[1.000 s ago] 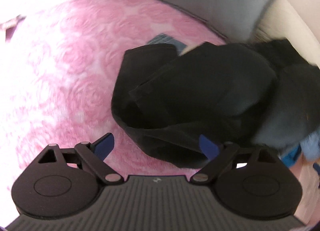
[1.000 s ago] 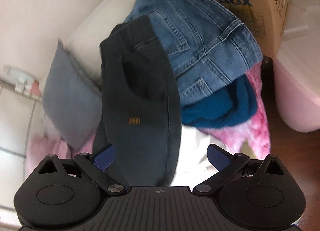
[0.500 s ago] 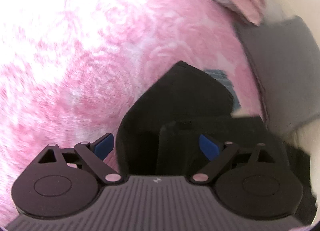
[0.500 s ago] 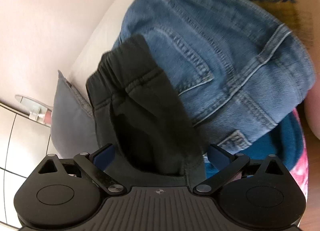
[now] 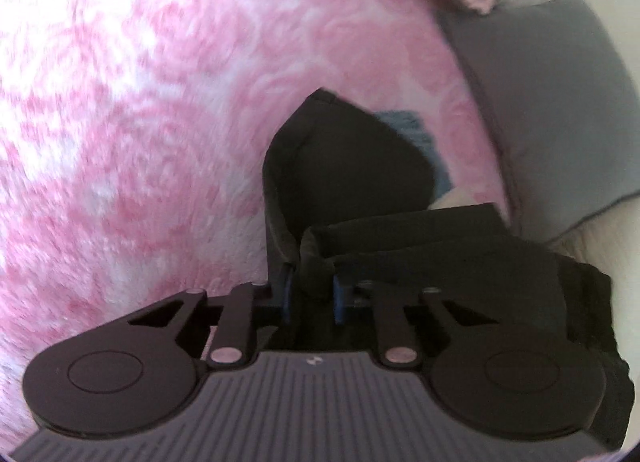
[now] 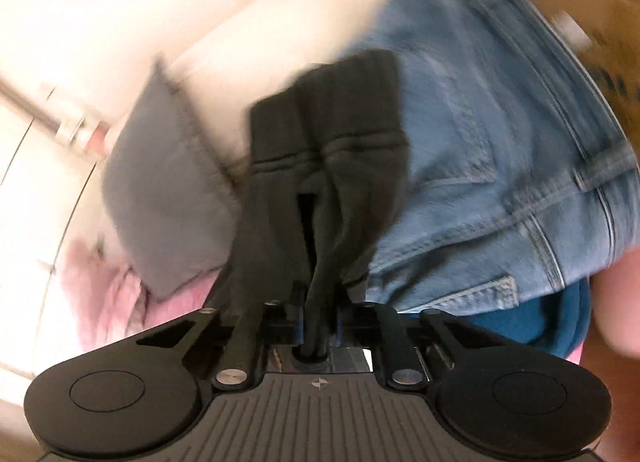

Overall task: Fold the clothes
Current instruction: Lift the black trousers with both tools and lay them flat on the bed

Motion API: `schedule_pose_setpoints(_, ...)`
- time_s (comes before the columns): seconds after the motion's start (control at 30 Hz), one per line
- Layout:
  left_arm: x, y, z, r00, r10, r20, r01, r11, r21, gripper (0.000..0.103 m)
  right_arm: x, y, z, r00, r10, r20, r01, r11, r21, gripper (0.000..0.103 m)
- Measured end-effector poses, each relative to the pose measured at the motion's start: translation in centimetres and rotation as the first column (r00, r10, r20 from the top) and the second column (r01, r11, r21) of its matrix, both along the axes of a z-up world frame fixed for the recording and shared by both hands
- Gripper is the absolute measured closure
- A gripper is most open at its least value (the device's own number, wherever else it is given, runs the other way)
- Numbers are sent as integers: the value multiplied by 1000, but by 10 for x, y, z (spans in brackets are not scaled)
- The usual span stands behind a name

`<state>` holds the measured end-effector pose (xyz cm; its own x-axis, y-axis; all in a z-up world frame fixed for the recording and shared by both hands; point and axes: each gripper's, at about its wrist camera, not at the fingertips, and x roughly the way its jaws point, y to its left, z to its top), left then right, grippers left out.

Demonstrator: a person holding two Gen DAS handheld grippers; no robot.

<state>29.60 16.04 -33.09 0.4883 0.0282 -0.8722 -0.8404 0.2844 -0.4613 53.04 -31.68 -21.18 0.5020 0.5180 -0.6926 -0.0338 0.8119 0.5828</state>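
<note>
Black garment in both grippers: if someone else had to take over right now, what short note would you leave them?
Left gripper: jaws closing on a fold of the black garment, over the pink blanket.
Right gripper: jaws closing on the garment's bunched fabric near its elastic band, in front of the blue jeans.
Around: grey pillow to the right; teal cloth under the jeans.
Done: both ends of the garment gripped.
Left: probably spread it flat on the blanket, fold it, then the jeans and teal cloth.
</note>
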Motion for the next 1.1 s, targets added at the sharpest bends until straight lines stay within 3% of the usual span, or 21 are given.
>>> schedule_pose_setpoints(0.17,-24,7,65,984,-25,175,1,991,134,90,-16,32,52,987,89,134,-99,993,70,94)
schedule_pose_setpoints(0.33,-78,31,150,943,-2,334,-95,957,273,91,-36,86,120,927,191,323,-261,946,190,94)
schedule_pose_setpoints(0.43,-141,55,208,910,63,411,-222,909,354,91,-58,123,155,878,240,415,-372,888,272,95)
schedule_pose_setpoints(0.57,-245,72,280,888,140,439,-367,791,489,86,-104,172,179,821,308,481,-502,791,351,95)
schedule_pose_setpoints(0.6,-274,76,293,892,170,419,-383,776,501,84,-117,182,181,810,330,485,-528,769,359,94)
schedule_pose_setpoints(0.67,-318,85,296,903,259,343,-408,770,491,62,-142,206,175,795,434,425,-578,755,310,93)
schedule_pose_setpoints(0.7,-340,89,298,903,303,304,-420,766,486,60,-153,219,169,787,498,364,-600,756,262,88)
schedule_pose_setpoints(0.77,-383,85,282,898,386,212,-440,768,466,60,-172,239,145,773,610,173,-632,765,124,62)
schedule_pose_setpoints(0.83,-421,80,262,890,444,108,-444,787,429,60,-196,250,113,757,654,-8,-653,757,18,60)
schedule_pose_setpoints(0.87,-438,78,252,882,468,59,-449,794,410,60,-210,250,101,751,658,-57,-658,753,10,60)
schedule_pose_setpoints(0.97,-487,70,228,866,495,-69,-440,821,364,60,-257,262,72,700,697,-158,-708,706,-24,60)
schedule_pose_setpoints(1.1,-535,44,216,882,447,-149,-375,856,355,60,-316,294,68,621,765,-168,-782,592,-194,60)
